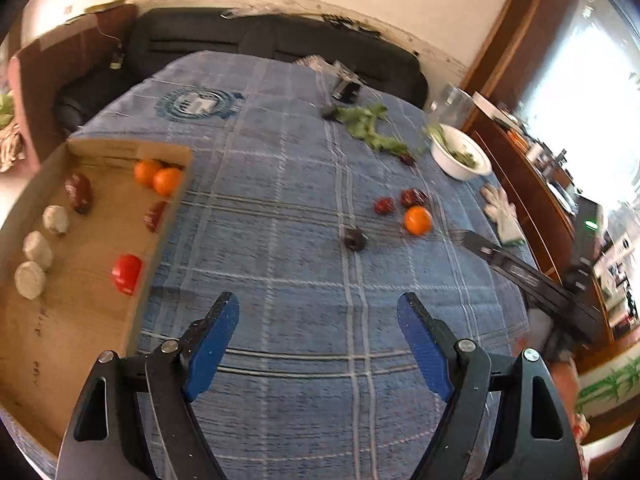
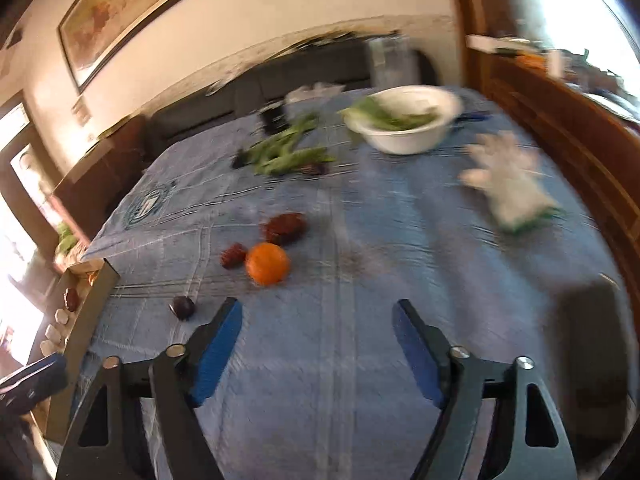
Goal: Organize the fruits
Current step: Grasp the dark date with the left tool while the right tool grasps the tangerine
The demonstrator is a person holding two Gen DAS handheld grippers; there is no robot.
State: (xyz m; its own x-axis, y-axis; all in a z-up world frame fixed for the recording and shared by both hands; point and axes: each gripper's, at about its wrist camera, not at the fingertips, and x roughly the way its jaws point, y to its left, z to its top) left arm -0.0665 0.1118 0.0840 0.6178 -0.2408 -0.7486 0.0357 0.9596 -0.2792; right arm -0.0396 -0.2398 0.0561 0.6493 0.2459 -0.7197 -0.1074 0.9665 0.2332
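A cardboard tray (image 1: 80,332) lies on the left of the blue checked tablecloth (image 1: 288,240). In it are two oranges (image 1: 158,177), a red tomato (image 1: 127,273), dark red fruits (image 1: 79,193) and three pale round things (image 1: 38,249). On the cloth lie an orange (image 1: 418,220) (image 2: 267,263), two dark red fruits (image 1: 400,201) (image 2: 285,228) and a dark plum (image 1: 354,239) (image 2: 183,307). My left gripper (image 1: 318,316) is open and empty above the cloth, right of the tray. My right gripper (image 2: 317,322) is open and empty, nearer than the orange.
A white bowl (image 1: 460,156) (image 2: 404,120) with greens stands at the far right. Loose leafy greens (image 1: 368,126) (image 2: 284,152) lie behind the fruits. A white glove (image 1: 502,210) (image 2: 508,184) lies near the right edge. A dark sofa (image 1: 260,40) stands behind the table.
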